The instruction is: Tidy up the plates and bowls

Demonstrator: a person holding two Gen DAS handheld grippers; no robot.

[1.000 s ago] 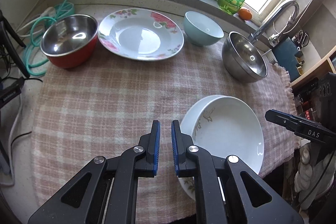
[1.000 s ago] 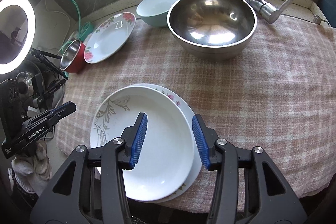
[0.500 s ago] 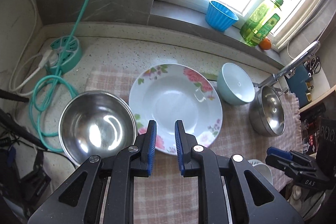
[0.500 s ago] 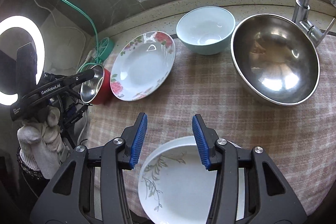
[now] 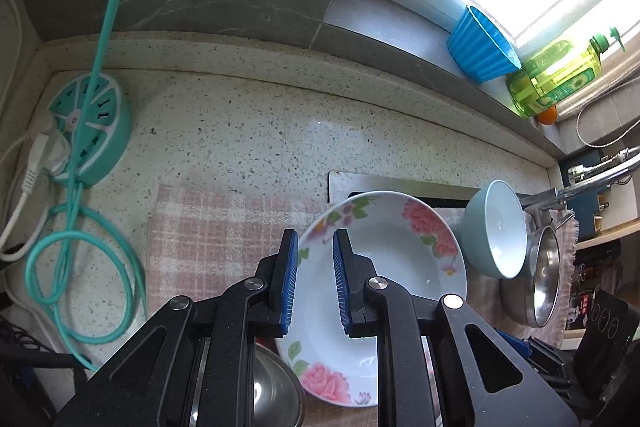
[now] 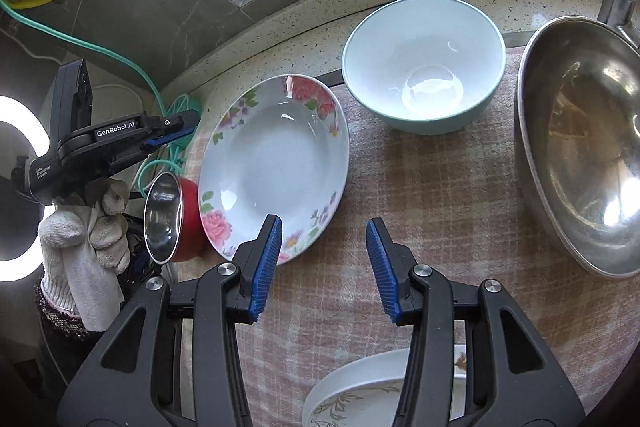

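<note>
A floral plate (image 6: 272, 163) lies on the checked cloth (image 6: 432, 195); it also shows in the left wrist view (image 5: 384, 267). My left gripper (image 5: 316, 281) is open with a narrow gap, over the plate's left rim, holding nothing. My right gripper (image 6: 324, 263) is wide open and empty, just in front of the plate's near edge. A pale blue bowl (image 6: 424, 63) stands behind, a large steel bowl (image 6: 580, 147) to the right, a red steel-lined bowl (image 6: 172, 219) left of the plate. Stacked white plates (image 6: 360, 395) lie under my right gripper.
A teal power hub (image 5: 92, 131) with coiled cable (image 5: 80, 279) sits at the left on the speckled counter (image 5: 280, 131). A blue cup (image 5: 480, 47), a green soap bottle (image 5: 556, 79) and an orange stand on the sill. The tap (image 5: 592, 179) is at right.
Both grippers have moved forward toward the floral plate. The left gripper's gap has widened slightly. The white plates have slid to the bottom of the right wrist view.
</note>
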